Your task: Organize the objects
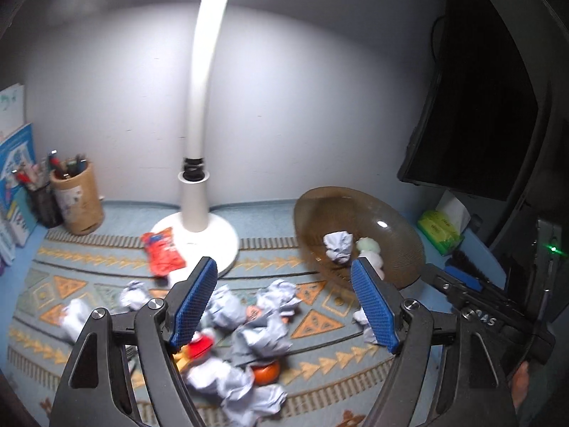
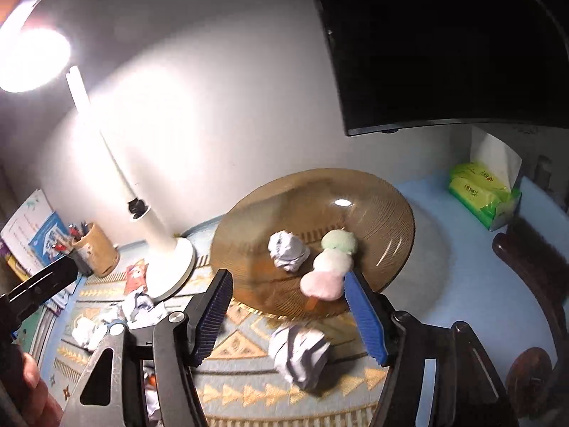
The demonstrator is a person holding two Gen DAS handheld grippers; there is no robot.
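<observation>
Between the right gripper's (image 2: 290, 315) spread jaws: one paper ball (image 2: 299, 357).
Ahead, the bowl (image 2: 384, 199) holds one paper ball (image 2: 288, 251) and one three-ball toy skewer (image 2: 329, 267); left gripper (image 1: 284, 306) released.

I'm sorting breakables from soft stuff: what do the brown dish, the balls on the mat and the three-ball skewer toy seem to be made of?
Brown dish: likely tinted glass, glossy; the mat shows through it and it carries a bright lamp glint.
Balls: crumpled paper, matte, with sharp creases.
Skewer toy: looks like soft plush or foam, matte pastel rounds; the blur leaves it open.
</observation>
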